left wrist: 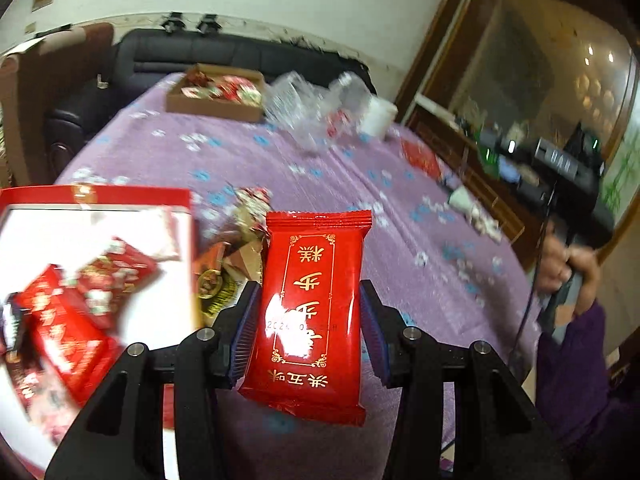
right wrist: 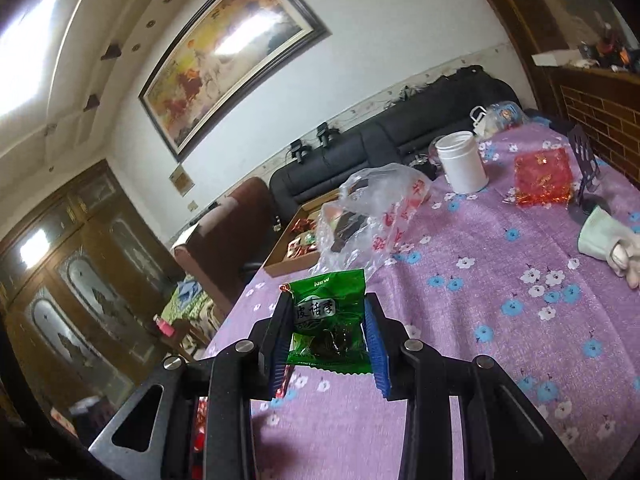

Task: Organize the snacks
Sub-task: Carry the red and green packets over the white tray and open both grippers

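Note:
My left gripper (left wrist: 310,304) is shut on a red snack packet (left wrist: 312,300) with gold characters, held upright above the purple flowered tablecloth (left wrist: 360,184). Left of it lies a red-rimmed white box (left wrist: 48,240) holding several red snack packets. My right gripper (right wrist: 328,328) is shut on a small green snack packet (right wrist: 328,320) held above the tablecloth (right wrist: 500,280). A brown cardboard tray (left wrist: 216,92) with snacks sits at the far side; it also shows in the right wrist view (right wrist: 288,248).
A clear plastic bag (right wrist: 372,212), a white jar (right wrist: 460,160) and a red foil bag (right wrist: 542,176) lie on the table. A white glove (right wrist: 608,240) lies at the right edge. Loose gold-wrapped sweets (left wrist: 236,264) sit by the white box. A black sofa (left wrist: 224,52) stands behind.

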A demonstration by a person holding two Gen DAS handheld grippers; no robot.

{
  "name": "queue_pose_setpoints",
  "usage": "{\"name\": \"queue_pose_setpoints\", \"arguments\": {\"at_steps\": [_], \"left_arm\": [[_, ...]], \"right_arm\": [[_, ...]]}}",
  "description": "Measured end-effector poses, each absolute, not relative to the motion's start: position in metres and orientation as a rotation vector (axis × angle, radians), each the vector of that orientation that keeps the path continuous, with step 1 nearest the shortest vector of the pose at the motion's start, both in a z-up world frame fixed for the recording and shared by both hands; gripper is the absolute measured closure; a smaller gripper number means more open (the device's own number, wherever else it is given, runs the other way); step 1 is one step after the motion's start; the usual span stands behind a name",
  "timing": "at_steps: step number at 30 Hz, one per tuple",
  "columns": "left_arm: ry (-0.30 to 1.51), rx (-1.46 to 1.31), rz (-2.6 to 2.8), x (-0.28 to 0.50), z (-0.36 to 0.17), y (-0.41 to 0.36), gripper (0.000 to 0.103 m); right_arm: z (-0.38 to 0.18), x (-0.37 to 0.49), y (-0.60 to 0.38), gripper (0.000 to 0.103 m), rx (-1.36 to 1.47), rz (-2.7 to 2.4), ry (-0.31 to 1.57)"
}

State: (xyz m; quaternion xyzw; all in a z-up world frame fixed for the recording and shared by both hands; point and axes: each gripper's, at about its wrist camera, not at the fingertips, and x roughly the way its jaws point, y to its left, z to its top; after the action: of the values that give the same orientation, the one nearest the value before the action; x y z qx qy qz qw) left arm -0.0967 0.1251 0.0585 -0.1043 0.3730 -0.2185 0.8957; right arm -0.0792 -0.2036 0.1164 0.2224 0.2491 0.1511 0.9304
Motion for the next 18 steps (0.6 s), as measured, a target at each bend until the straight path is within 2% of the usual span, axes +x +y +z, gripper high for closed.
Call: {"name": "queue_pose_setpoints", "arguments": {"at_steps": [2, 3, 4, 10, 18], "left_arm": [[0.744, -0.246, -0.423, -0.103, 0.067, 0.143, 0.056], [0.725, -0.259, -0.409, -0.106, 0.072, 0.152, 0.067], [0.704, -0.264, -0.405, -0.110, 0.077, 0.161, 0.095], [0.650, -0.277, -0.293, -0.117, 0.090, 0.204, 0.095], [0.708, -0.267, -0.316, -0.107, 0.070, 0.199, 0.095]], "right_arm": [[0.113, -0.077, -0.194, 0.068, 0.460, 0.344, 0.527], [0.110, -0.075, -0.185, 0.068, 0.457, 0.366, 0.536], [0.108, -0.072, -0.175, 0.068, 0.447, 0.392, 0.551], [0.092, -0.053, -0.103, 0.068, 0.415, 0.556, 0.619], [0.063, -0.041, -0.059, 0.068, 0.396, 0.624, 0.673]]}}
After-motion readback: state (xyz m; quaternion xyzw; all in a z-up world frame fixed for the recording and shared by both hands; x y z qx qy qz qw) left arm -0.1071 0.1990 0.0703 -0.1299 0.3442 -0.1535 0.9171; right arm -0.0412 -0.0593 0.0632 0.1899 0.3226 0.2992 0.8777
